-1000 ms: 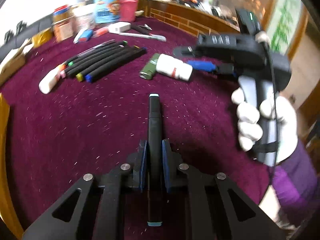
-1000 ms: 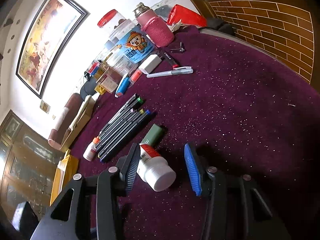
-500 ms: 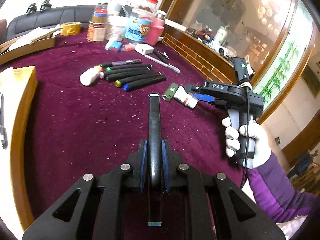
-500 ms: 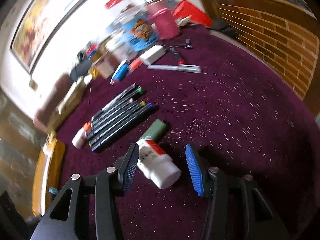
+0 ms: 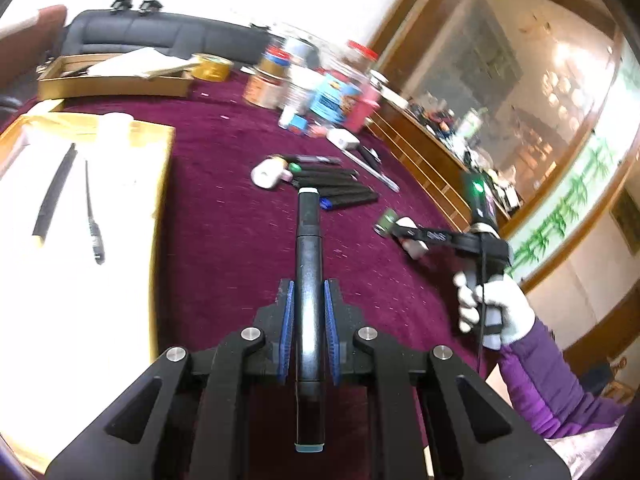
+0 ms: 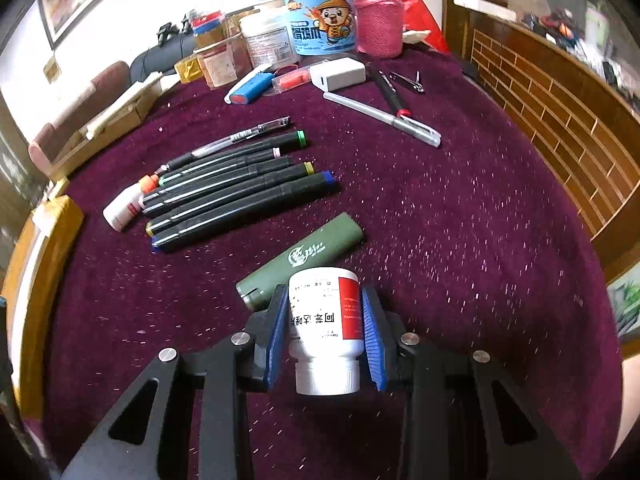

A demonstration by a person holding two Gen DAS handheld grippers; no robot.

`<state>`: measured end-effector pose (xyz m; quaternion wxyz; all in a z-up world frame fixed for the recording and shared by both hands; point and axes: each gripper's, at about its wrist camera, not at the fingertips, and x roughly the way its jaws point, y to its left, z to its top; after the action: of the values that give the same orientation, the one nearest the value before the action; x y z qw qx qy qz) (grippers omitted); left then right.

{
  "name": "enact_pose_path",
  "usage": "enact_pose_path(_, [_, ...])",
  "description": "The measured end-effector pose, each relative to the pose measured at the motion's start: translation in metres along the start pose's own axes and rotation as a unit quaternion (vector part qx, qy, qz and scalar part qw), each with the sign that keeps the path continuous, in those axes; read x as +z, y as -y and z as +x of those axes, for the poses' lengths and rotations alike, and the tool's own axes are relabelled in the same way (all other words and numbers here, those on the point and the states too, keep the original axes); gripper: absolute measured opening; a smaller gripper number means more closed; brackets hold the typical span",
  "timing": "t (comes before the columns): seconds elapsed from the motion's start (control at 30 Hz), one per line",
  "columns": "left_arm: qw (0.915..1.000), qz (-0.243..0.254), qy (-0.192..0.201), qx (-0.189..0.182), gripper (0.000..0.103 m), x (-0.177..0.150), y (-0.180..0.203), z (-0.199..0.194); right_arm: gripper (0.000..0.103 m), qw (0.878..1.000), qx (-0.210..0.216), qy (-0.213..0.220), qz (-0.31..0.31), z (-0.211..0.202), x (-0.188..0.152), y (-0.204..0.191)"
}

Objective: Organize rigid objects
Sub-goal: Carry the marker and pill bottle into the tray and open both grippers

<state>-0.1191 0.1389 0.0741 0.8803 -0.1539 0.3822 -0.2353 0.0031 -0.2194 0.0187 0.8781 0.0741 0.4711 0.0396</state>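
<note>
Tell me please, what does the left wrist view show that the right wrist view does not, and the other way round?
Only the left wrist view shows the left gripper shut on a black marker, the gloved right hand, and the cable on the white surface at left. Only the right wrist view shows the nail clipper and the white bottle's red-and-white label, with the pads having just closed on it. Both show the row of markers, the green lighter and the blue cartoon jar.

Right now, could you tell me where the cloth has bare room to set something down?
Bare cloth lies right of the green lighter, below the silver pen. Another patch sits between the yellow box and the row of markers. The far edge, around the jars, is crowded.
</note>
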Motion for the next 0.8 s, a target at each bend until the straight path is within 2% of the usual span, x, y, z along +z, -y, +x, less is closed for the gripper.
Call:
enact_pose_path(0.17, [0.9989, -0.034, 0.027, 0.020, 0.012, 0.009, -0.041, -0.033, 0.031, 0.997, 0.071, 0.007, 0.031, -0.026, 0.001, -0.008])
enact_pose_path(0.33, [0.9945, -0.057, 0.037, 0.079, 0.012, 0.023, -0.086, -0.058, 0.031, 0.990, 0.141, 0.011, 0.015, -0.047, 0.009, -0.051])
enact_pose_path(0.47, [0.9893, -0.087, 0.037, 0.112, 0.012, 0.040, -0.122, -0.066, 0.031, 0.978, 0.210, -0.007, -0.006, -0.050, 0.015, -0.108])
enact_pose_path(0.57, [0.9856, -0.113, 0.031, 0.122, 0.012, 0.052, -0.149, -0.062, 0.031, 0.970, 0.241, -0.029, -0.023, -0.043, 0.016, -0.153])
enact_pose_path(0.8, [0.9789, -0.145, -0.008, 0.144, 0.012, 0.080, -0.195, -0.024, 0.031, 0.960, 0.259, -0.076, -0.075, -0.011, 0.009, -0.264])
